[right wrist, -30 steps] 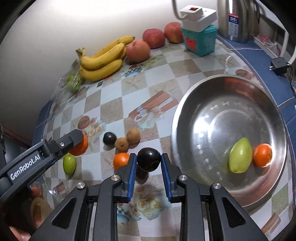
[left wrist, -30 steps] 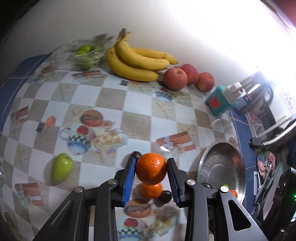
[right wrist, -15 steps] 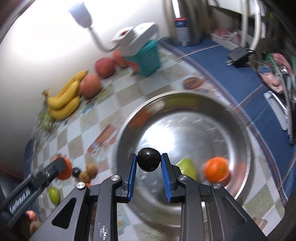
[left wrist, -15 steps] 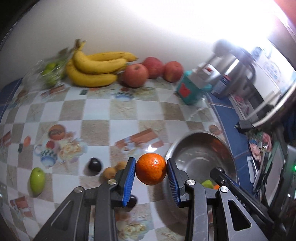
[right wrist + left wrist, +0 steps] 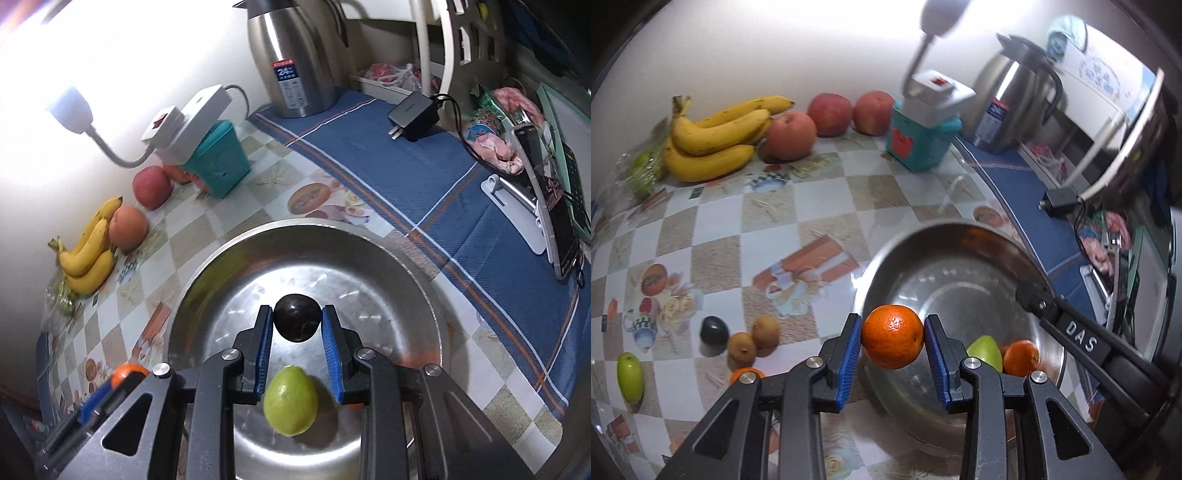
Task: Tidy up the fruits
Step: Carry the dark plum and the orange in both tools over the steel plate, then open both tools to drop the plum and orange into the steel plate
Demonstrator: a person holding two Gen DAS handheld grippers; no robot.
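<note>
Between the blue pads of the left tool (image 5: 893, 341), an orange (image 5: 892, 336) hangs above the near rim of the steel bowl (image 5: 960, 229). Between the pads of the right tool (image 5: 297, 325), a dark plum (image 5: 297, 322) hangs over the middle of the bowl. Both fruits are gripped across their widest part, which looks the soundest hold for a round body. The orange is probably firm, with a dimpled rind that gives the pads purchase. The plum is glossy and likely softer, so it may slip or bruise under a hard squeeze. Both seem light.

Left tool: jaws narrowed to the width of the orange, pads pressing on its two sides, nothing else touched. Right tool: jaws set closer, pads clamped on the plum, clear of the bowl floor beneath.

Bowl contents: a green fruit (image 5: 290, 400) lies just below the plum, and a second orange (image 5: 1020, 357) lies beside it in the left view.

Loose fruit on the checked tabletop (image 5: 820, 199), left of the bowl: a second plum (image 5: 714, 329), two kiwis (image 5: 753, 339) touching each other, an orange partly hidden by the left tool, and a green fruit (image 5: 630, 376) well apart near the edge.

Along the wall: bananas (image 5: 713, 140), three apples (image 5: 820, 118) and a bag of green fruit (image 5: 642, 170). A teal box (image 5: 918, 146) carrying a lamp, and a steel flask (image 5: 295, 55), stand further right.

Judgement: both fruits appear ready for release into the bowl; a low drop would spare the plum.
</note>
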